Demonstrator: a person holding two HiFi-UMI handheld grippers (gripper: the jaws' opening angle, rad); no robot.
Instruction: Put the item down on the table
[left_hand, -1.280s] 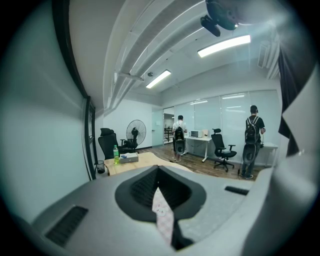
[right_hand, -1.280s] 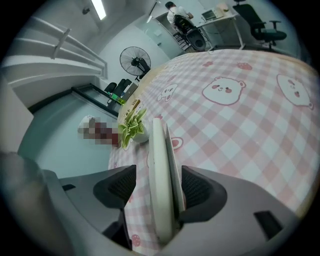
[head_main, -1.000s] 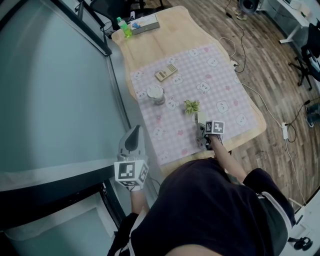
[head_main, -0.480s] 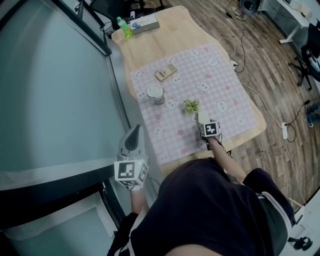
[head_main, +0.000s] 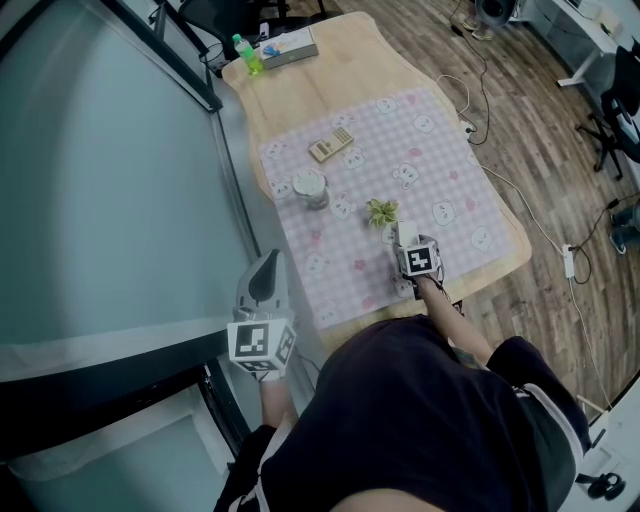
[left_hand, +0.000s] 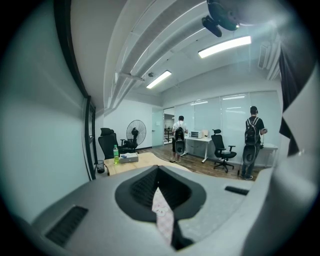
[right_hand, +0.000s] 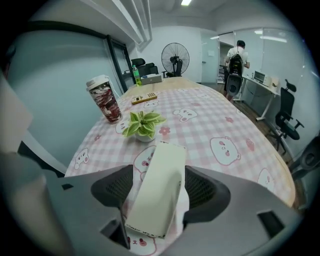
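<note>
The item is a cream oblong box (right_hand: 159, 187), lying lengthwise between the jaws of my right gripper (right_hand: 157, 175) on the pink checked tablecloth (right_hand: 210, 120). Those jaws have just been opening and now stand wide. A strip of cloth shows between the box and the right-hand pad. In the head view the box (head_main: 406, 234) pokes out ahead of the right gripper (head_main: 404, 246), near the table's front edge. My left gripper (head_main: 268, 264) hangs off the table's left side beside the glass wall. Its jaws (left_hand: 157, 172) meet at the tips with nothing held.
A small potted plant (right_hand: 142, 125) stands just beyond the box. A lidded cup (right_hand: 104, 99) is farther left, a flat keypad-like item (head_main: 332, 146) beyond it. A green bottle (head_main: 250, 55) and a box (head_main: 288, 47) sit at the far end. People stand in the room behind.
The right gripper has rolled about its own line and shifted slightly left, so its marker cube shows a different face. The left gripper has not moved.
</note>
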